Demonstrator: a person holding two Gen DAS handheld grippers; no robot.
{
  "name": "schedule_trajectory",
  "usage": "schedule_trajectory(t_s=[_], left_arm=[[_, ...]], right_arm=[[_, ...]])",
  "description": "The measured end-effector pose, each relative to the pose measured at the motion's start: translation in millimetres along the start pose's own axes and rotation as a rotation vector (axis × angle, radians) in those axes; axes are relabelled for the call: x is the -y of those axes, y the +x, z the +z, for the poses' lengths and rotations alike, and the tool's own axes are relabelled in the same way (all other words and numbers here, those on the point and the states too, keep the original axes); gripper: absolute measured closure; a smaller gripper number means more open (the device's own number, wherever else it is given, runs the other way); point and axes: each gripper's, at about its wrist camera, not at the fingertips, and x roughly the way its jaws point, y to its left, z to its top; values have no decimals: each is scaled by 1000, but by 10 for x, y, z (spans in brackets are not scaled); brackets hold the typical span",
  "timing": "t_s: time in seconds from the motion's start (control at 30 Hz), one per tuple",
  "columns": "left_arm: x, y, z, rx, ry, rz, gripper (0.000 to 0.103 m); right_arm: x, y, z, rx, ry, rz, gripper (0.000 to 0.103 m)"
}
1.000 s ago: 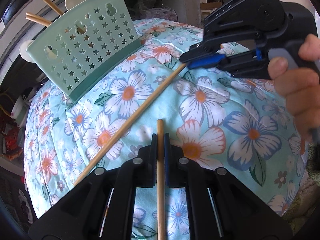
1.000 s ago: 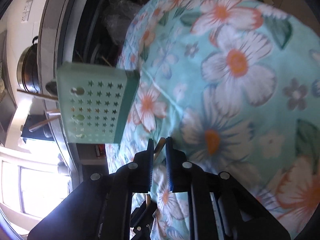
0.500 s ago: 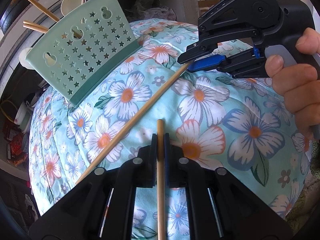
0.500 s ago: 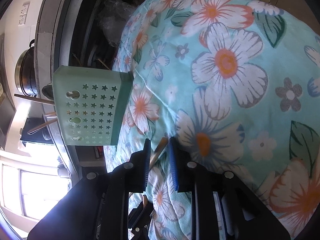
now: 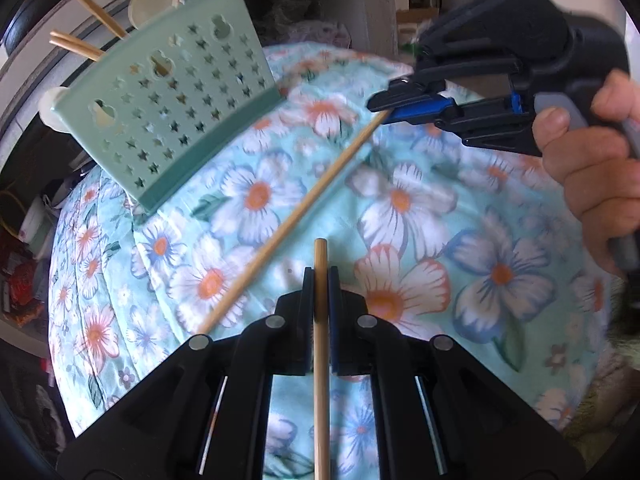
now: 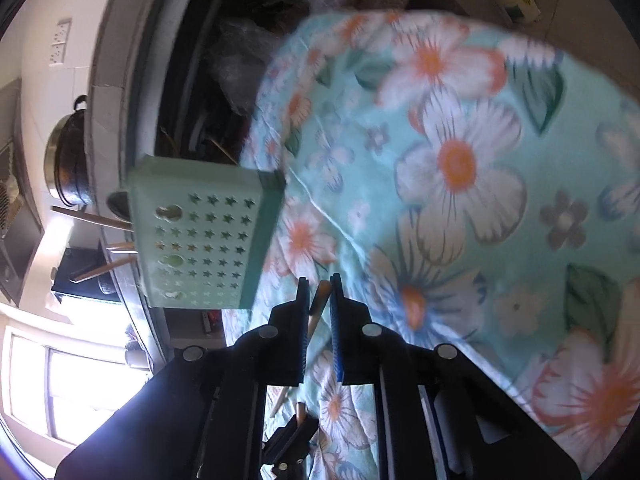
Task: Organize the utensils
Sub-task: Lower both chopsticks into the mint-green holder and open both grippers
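The left claw (image 5: 321, 276) is pinching one wooden chopstick (image 5: 321, 360) along its fingers, above the floral cloth (image 5: 440, 208). The right claw (image 6: 319, 294), held in a person's hand (image 5: 588, 168), is closing on the tip of a second chopstick (image 5: 296, 216), which is slanting across the cloth. The green star-punched utensil holder (image 5: 172, 108) is standing at the cloth's far edge, with other chopsticks (image 5: 86, 0) poking out.

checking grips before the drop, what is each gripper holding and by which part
Left gripper clamps one chopstick near its upper end. Right gripper, jaws closing, has a second chopstick's far end between them.
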Motion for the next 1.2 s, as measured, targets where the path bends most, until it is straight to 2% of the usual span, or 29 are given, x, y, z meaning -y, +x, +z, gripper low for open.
schedule_trajectory(t_s=[0.1,0.2,0.27,0.37,0.43,0.5,0.53,0.63,0.7,0.77,0.97,1.13,1.2], left_arm=[[-190,-275,116,65,-52,-76,98],[-562,-632,323,167,-172,-168,98],[-837,-901,484,269,-250,-196,98],[-1316,-1322,744,481,-388,-237,98],[-1516,-1479,872,576,-436,-236,98],[-1649,-1622,1012,689,-460,-191,98],[-1720,-1666,1087,748,-474,-166,98],[-1876,-1693,1286,885,-531,-156,98],[-1911,-1669,1434,972,-543,-88,98],[-1921,-1625,1554,1016,-551,-35,98],[-2011,-1373,1947,1068,-592,74,98],[-2012,-1046,2053,1033,-590,190,98],[-1980,-937,2014,1014,-603,199,98]], right_arm=[[-87,-220,83,63,-46,2,94],[-189,-441,139,125,-100,-9,94],[-241,-530,146,148,-128,-16,95],[-280,-615,152,170,-151,-25,95],[-283,-627,136,178,-154,-28,95],[-268,-649,124,180,-157,-29,95],[-264,-657,114,181,-156,-30,95],[-241,-655,111,178,-150,-32,95],[-228,-656,112,176,-145,-32,95],[-213,-655,124,175,-140,-33,95],[-168,-639,172,170,-130,-35,95],[-141,-621,203,166,-122,-30,95],[-134,-625,207,166,-122,-29,95]])
